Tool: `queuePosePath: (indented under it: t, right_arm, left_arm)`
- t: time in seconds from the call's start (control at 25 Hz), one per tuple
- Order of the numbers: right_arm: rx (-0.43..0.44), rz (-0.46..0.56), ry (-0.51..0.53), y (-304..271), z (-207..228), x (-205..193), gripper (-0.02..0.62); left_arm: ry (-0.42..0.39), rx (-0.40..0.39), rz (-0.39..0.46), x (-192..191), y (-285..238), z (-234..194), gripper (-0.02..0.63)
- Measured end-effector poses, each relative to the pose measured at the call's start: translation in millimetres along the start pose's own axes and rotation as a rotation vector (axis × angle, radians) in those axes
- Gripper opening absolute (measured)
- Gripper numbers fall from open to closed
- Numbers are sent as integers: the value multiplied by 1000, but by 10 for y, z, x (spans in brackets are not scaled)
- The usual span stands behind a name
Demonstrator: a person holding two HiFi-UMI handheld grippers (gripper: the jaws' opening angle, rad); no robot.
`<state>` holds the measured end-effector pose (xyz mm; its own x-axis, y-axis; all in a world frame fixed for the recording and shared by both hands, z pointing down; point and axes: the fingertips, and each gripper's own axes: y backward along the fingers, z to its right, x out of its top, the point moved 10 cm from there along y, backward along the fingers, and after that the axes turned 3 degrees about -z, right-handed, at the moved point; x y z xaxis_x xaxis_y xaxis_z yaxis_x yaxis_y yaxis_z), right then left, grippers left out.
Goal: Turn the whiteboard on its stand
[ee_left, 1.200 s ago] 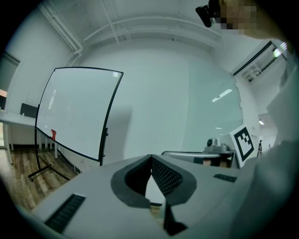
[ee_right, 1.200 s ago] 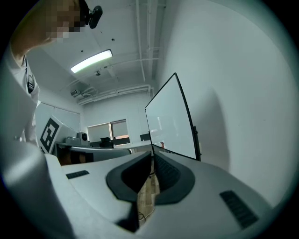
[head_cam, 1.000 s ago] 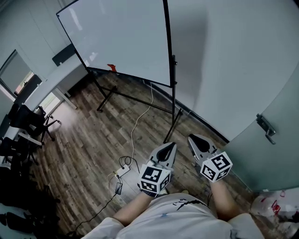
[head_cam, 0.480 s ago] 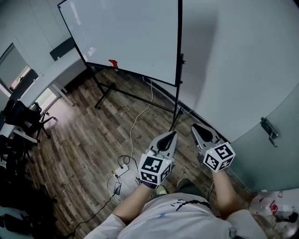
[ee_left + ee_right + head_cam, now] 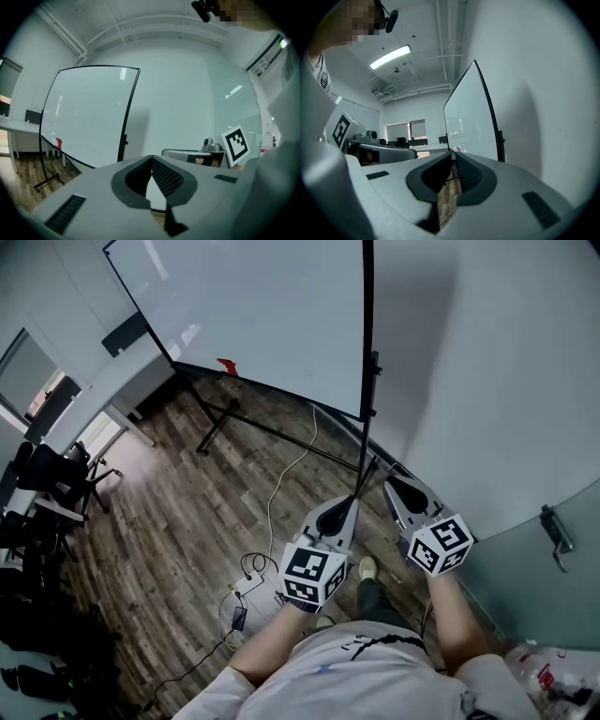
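The whiteboard [image 5: 262, 315] stands on a black wheeled stand, its right post [image 5: 367, 352] rising just ahead of me, with a clamp knob [image 5: 376, 367] on it. A red object [image 5: 226, 366] sits on its lower edge. My left gripper [image 5: 345, 507] is shut and empty, low by the foot of that post. My right gripper [image 5: 394, 486] is shut and empty, just right of the post. In the left gripper view the whiteboard [image 5: 86, 112] is ahead to the left, beyond the left gripper [image 5: 151, 158]. The right gripper view has the whiteboard [image 5: 471, 117] edge-on beyond the right gripper [image 5: 453, 155].
A white cable runs over the wood floor to a power strip [image 5: 246, 585] near my feet. Office chairs [image 5: 47, 484] and a desk [image 5: 112, 395] stand at the left. A wall lies behind the board, and a glass door with a handle [image 5: 560, 535] is at the right.
I have stepped closer to the whiteboard's right post. Both grippers have moved forward to its base, still shut. A foot now shows below them.
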<state>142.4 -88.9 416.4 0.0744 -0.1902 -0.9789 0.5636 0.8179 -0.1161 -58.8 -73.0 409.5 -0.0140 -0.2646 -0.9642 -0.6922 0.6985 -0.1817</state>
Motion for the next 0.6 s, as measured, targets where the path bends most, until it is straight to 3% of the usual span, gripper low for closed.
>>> queuePosePath:
  t: [0.52, 0.6]
  right_arm:
    - [66, -45, -9, -996, 1394, 255, 20]
    - [85, -50, -13, -1156, 1619, 259, 44]
  left_arm:
    - [39, 63, 12, 380, -1621, -492, 12]
    - [43, 88, 13, 410, -1806, -576, 12]
